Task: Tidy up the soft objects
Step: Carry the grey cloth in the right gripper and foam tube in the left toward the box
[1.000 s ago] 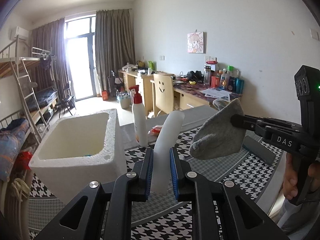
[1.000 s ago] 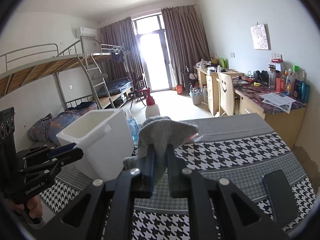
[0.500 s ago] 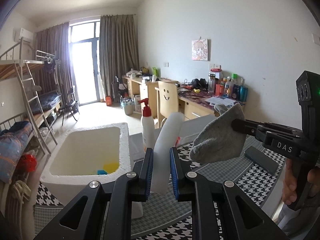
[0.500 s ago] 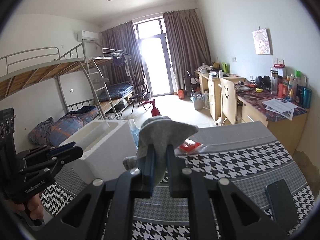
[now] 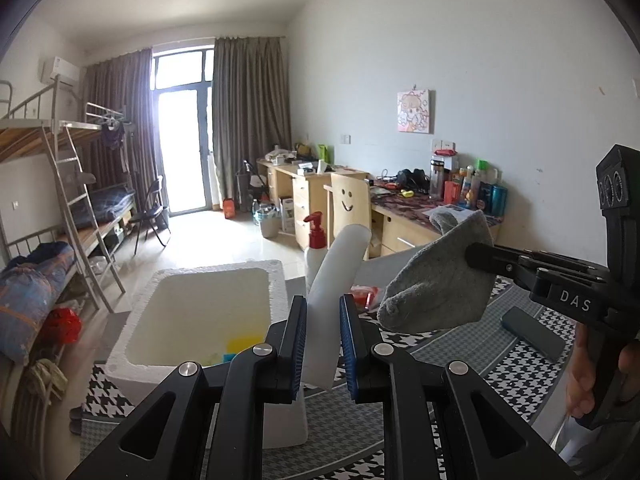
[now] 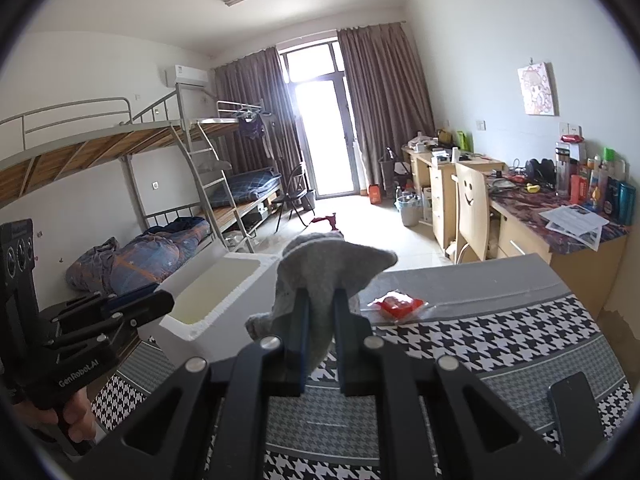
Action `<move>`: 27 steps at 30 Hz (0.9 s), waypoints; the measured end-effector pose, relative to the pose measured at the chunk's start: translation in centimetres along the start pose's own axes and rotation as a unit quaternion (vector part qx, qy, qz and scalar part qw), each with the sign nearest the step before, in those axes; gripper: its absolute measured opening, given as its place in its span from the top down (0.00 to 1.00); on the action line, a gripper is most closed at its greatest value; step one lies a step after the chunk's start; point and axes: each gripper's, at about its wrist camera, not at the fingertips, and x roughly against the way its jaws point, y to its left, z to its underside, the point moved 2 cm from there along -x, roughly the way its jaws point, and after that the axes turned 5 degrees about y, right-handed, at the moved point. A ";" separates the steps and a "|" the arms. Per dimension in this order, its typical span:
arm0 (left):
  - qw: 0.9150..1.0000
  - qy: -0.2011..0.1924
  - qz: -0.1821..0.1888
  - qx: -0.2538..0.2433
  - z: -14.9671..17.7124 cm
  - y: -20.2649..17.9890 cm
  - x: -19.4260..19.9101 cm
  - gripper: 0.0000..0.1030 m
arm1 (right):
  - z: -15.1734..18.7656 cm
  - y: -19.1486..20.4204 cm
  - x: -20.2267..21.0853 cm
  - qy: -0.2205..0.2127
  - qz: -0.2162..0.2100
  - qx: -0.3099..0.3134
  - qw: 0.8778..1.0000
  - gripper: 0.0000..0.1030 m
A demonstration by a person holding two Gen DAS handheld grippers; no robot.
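Note:
My left gripper (image 5: 323, 322) is shut on a white foam tube (image 5: 338, 280) that sticks up and forward, held above the near right corner of the white foam box (image 5: 276, 280). The box is open and holds yellow and blue items (image 5: 240, 346) at its bottom. My right gripper (image 6: 319, 320) is shut on a grey sock (image 6: 320, 268), raised over the table; the sock also shows in the left wrist view (image 5: 436, 284), to the right of the tube. The foam box shows in the right wrist view (image 6: 236, 288), left of the sock.
A houndstooth cloth covers the table (image 6: 480, 340). A red-capped spray bottle (image 5: 316, 252) stands behind the box. A red packet (image 6: 396, 305) lies mid-table and a dark phone (image 5: 532, 332) lies at the right. Desks, a chair and bunk beds stand beyond.
Both grippers have risen with their loads. The left view now looks down into the box, showing the yellow and blue items inside.

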 end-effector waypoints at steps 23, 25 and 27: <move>0.997 -0.016 -0.066 0.028 -0.5 3.9 0.6 0.83 | -2.0 2.7 -2.9 0.011 -0.028 0.031 0.999 0.87; 0.997 -0.017 -0.072 0.031 -0.4 4.3 0.8 0.83 | -2.1 2.9 -3.2 0.012 -0.033 0.032 0.999 0.87; 0.996 -0.017 -0.077 0.034 -0.3 4.7 1.0 0.83 | -2.2 3.2 -3.4 0.013 -0.037 0.034 0.999 0.87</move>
